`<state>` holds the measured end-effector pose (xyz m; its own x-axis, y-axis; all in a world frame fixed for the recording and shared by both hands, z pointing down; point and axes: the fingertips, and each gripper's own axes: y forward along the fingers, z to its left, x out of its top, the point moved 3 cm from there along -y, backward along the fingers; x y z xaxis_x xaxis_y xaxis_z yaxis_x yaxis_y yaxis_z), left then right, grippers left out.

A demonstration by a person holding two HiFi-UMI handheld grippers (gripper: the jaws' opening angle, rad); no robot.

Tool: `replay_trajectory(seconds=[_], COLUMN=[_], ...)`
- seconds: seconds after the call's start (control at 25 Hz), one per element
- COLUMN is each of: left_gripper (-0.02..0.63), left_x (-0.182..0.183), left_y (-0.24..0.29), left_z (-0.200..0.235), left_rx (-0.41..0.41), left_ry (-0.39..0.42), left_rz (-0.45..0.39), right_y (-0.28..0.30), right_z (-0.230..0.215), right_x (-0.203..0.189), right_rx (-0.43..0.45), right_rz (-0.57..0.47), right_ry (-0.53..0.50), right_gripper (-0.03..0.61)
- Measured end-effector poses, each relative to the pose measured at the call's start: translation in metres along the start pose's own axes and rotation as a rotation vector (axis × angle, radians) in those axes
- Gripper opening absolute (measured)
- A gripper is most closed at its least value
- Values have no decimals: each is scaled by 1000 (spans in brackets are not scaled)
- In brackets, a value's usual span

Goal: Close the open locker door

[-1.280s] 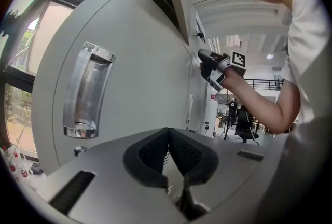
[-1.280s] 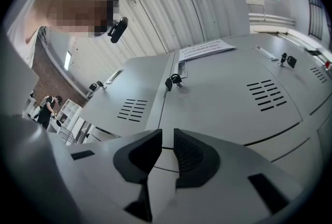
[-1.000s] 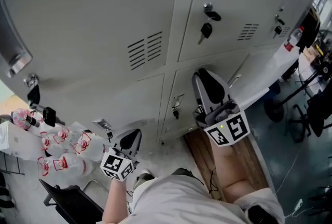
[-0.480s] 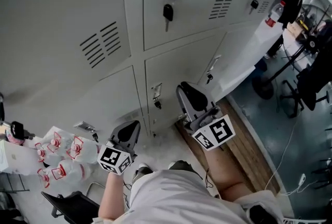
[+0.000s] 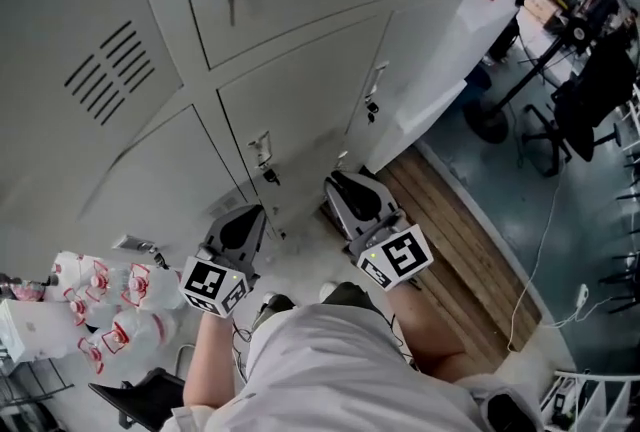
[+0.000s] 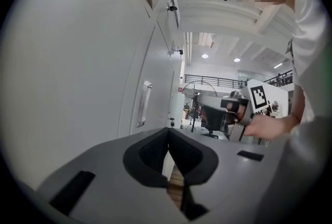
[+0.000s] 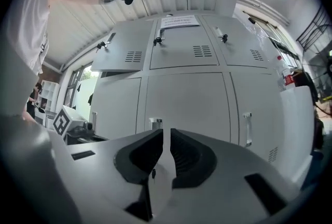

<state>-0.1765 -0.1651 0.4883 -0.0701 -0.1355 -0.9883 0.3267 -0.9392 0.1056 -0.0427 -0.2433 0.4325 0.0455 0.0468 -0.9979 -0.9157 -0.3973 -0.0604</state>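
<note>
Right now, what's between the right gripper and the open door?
Only bare floor lies between right gripper and open door, per head view. The gripper's empty jaws have just been closing.

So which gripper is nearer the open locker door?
Right. The right gripper, empty jaws just closed partway, is near the lower corner of the open locker door; the left gripper is further left.
</note>
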Motion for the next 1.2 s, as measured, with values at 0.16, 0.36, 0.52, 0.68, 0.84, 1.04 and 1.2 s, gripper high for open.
replay_trajectory(seconds=[0.16,0.36,0.52,0.68,0.84,1.04,1.2], left_gripper=[0,0,0,0,0,0,0], left_x=[-4,-12,-15,-18,-20,-22,-21], left_y=[13,26,35,42,50,57,58], left_z=[-11,-21,-28,-35,-43,-55,-60], left_rx=[-49,-104,-149,-182,-212,-254,-275], left_ry=[1,-2,-4,0,1,8,10], left_rz=[15,39,50,55,53,56,54], right_y=[-22,-49,-69,-88,-103,-114,-114], right_z=[-3,-9,-15,-19,-23,-24,-22], right_x=[-20,-42,-55,-63,-65,-62,-60], right_rx=[-42,-99,-150,-196,-235,-255,-245], right_rz=[42,93,120,148,160,151,134], right_ry=[10,27,47,54,57,66,76], right_gripper=[54,54,54,54,54,54,54])
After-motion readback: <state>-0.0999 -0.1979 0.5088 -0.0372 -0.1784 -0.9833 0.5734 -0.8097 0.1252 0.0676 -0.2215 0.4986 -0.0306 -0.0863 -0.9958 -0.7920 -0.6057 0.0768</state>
